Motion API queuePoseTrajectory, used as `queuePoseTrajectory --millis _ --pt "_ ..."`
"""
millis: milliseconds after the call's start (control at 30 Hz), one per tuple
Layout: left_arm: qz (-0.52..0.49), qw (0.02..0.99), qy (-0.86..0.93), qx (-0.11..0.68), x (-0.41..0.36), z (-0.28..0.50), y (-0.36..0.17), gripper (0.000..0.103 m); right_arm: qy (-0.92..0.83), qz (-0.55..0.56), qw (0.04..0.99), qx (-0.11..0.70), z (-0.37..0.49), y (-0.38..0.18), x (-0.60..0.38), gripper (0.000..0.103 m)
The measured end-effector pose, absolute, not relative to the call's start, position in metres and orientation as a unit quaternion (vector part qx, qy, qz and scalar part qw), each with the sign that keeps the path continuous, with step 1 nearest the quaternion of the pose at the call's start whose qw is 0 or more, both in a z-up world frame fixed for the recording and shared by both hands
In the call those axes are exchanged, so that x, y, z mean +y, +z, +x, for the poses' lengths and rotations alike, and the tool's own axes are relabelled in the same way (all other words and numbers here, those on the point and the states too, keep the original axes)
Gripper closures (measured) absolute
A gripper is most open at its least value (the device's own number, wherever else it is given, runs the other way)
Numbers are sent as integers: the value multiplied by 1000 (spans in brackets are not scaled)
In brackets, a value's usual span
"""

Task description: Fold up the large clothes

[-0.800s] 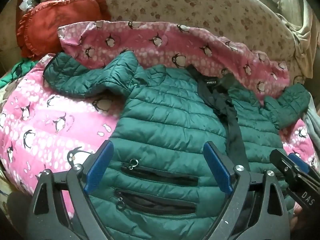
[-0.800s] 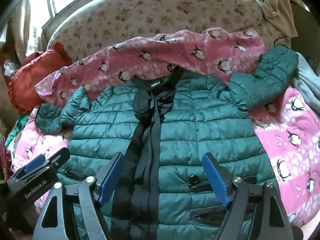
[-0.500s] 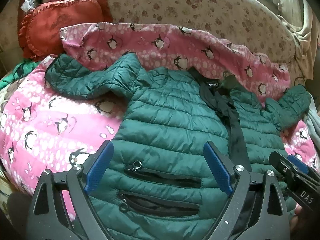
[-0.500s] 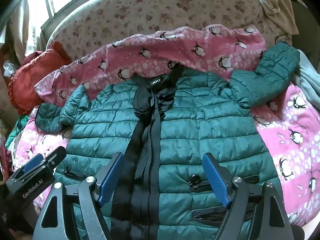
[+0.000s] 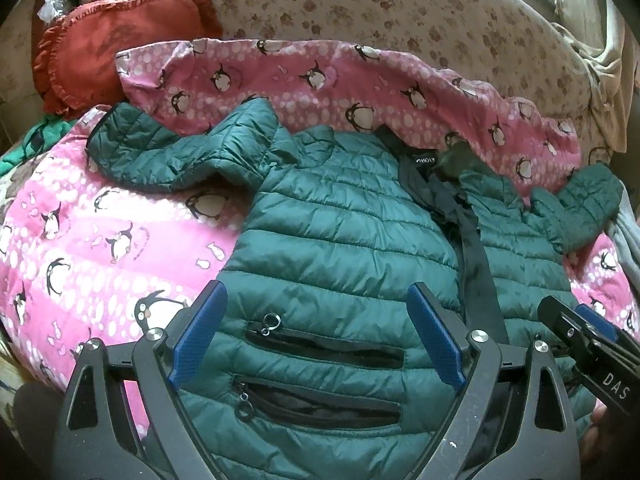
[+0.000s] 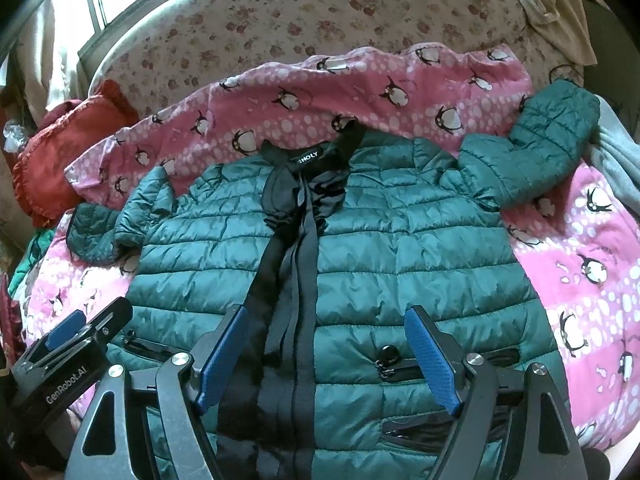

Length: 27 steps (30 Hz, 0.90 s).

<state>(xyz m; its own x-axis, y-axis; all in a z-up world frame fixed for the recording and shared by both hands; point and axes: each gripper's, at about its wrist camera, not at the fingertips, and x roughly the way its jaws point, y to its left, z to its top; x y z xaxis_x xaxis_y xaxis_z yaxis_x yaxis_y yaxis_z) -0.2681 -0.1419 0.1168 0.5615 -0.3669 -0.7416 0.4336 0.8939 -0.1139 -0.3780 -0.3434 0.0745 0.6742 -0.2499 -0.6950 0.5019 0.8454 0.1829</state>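
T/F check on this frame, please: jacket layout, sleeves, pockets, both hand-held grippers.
1. The green puffer jacket lies front-up on the pink penguin blanket. True.
2. The left hand-held gripper is clamped on a sleeve. False: its jaws are wide open over the lower front, near the zip pockets.
3. The right hand-held gripper is open, holding nothing. True.
4. Both sleeves are folded across the chest. False: they spread outwards on either side.
5. A red ruffled cushion lies beyond the blanket. True.
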Motion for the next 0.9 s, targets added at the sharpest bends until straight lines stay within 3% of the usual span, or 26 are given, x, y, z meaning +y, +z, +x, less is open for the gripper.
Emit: queuePoseTrajectory --millis 900 --pt "52 886 -215 407 -142 -263 112 12 -201 188 906 321 -375 69 -342 24"
